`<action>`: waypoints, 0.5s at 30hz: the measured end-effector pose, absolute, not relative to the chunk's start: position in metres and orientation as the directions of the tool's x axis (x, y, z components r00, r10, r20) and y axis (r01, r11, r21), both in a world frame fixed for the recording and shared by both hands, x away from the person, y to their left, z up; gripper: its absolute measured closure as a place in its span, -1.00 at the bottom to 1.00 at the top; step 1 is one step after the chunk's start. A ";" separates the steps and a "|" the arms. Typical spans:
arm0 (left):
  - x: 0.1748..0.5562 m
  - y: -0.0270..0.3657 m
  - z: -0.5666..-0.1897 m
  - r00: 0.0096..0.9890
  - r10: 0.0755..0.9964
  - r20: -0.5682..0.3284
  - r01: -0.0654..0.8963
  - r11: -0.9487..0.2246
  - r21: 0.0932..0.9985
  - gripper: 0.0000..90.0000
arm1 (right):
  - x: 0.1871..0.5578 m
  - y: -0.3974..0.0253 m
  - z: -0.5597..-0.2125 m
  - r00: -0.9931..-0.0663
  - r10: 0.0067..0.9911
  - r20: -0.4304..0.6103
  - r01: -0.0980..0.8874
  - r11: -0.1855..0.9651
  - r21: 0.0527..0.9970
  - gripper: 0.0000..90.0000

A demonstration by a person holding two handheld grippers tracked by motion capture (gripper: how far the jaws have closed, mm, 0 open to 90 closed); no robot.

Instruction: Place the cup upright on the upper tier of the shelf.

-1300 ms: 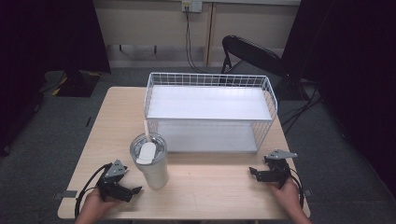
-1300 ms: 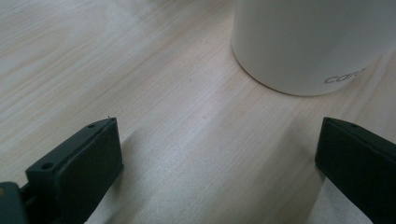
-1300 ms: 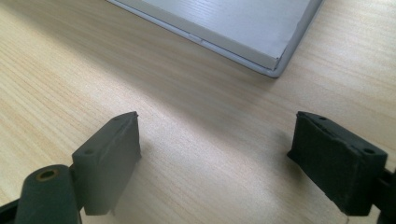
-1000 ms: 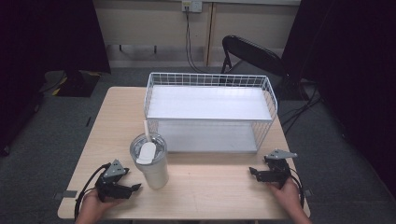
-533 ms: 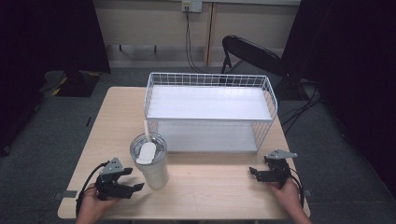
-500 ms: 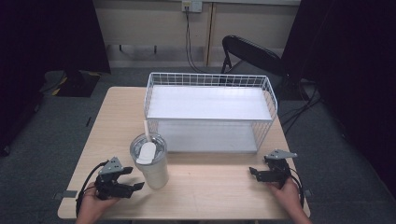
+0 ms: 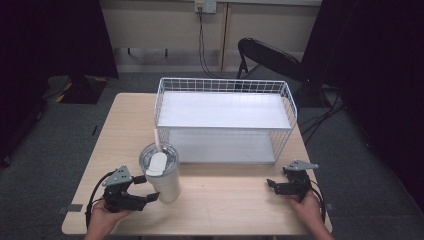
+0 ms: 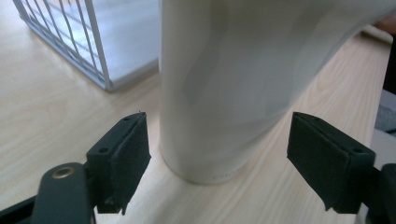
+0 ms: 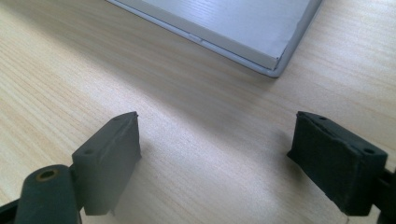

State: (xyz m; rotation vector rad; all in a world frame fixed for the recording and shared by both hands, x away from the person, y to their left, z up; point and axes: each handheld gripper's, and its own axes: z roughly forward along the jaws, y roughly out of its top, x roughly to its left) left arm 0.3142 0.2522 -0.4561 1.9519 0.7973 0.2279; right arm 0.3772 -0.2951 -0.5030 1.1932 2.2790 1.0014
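A white tumbler [image 7: 161, 172] with a clear lid and a straw stands upright on the wooden table [image 7: 225, 205], just in front of the white wire basket [image 7: 225, 117]. My left gripper [image 7: 148, 189] is open at the tumbler's left side, low near its base. In the left gripper view the tumbler's base [image 8: 219, 116] sits between the two black pads [image 8: 122, 158], with a gap on each side. My right gripper [image 7: 271, 185] rests open near the table's front right, over bare wood. Its pads [image 9: 107, 158] hold nothing, and the basket's tray corner [image 9: 271, 60] lies ahead.
The wire basket holds a white shelf above and a white tray on its floor. A black folding chair [image 7: 272, 57] stands behind the table. A cable hangs from a wall socket [image 7: 205, 6]. Bare table lies between the two grippers.
My left gripper has slid right toward the tumbler, so its jaws now straddle the base. The right gripper has stayed in place.
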 end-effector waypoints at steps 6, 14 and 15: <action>0.315 0.248 -0.452 0.780 0.603 -0.167 0.407 -0.286 0.867 -0.53 | 0.377 -0.295 -0.503 -0.567 0.823 -0.005 0.553 0.386 0.738 -0.66; 0.316 0.239 -0.451 0.791 0.601 -0.116 0.359 -0.302 0.883 -0.61 | 0.377 -0.295 -0.503 -0.568 0.823 -0.005 0.553 0.387 0.738 -0.66; 0.317 0.236 -0.450 0.788 0.605 -0.113 0.357 -0.299 0.885 -0.65 | 0.377 -0.295 -0.503 -0.568 0.823 -0.005 0.553 0.386 0.738 -0.66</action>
